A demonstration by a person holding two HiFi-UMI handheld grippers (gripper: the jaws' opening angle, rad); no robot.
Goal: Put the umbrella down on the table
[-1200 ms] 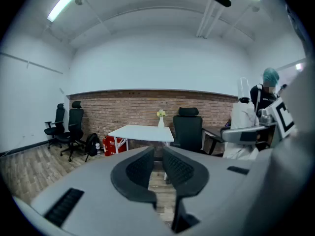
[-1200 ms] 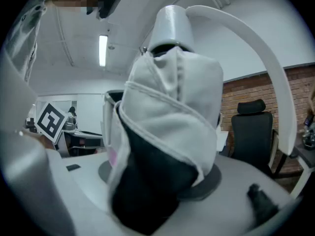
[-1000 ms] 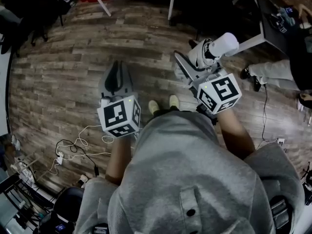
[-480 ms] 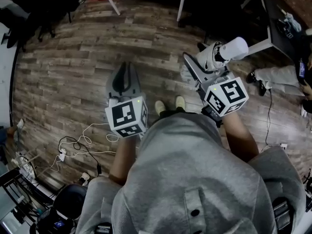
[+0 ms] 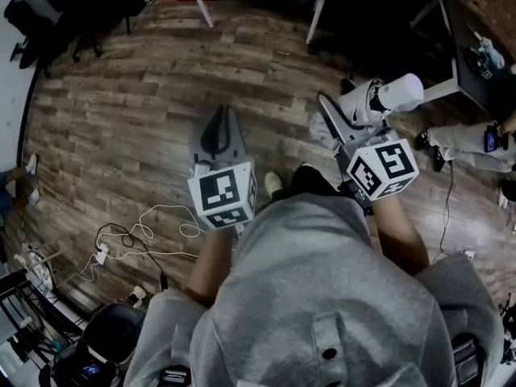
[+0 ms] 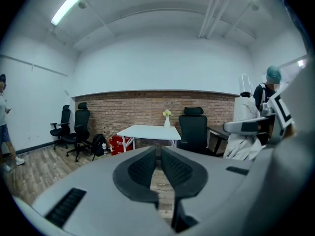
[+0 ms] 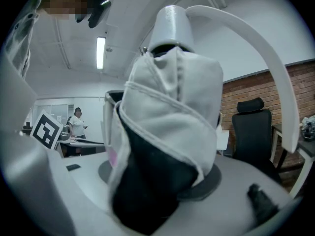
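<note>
Above open wood floor point(image 5: 121, 95), right gripper point(image 5: 345, 113) clamps the umbrella point(image 5: 387, 95); left gripper point(image 5: 222, 123) closed, empty.

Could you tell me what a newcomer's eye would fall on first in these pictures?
The folded white umbrella fills the right gripper view, clamped between the jaws of the right gripper. In the left gripper view, the left gripper is shut and empty, pointing toward a white table in front of the brick wall, with a vase of flowers on it.
</note>
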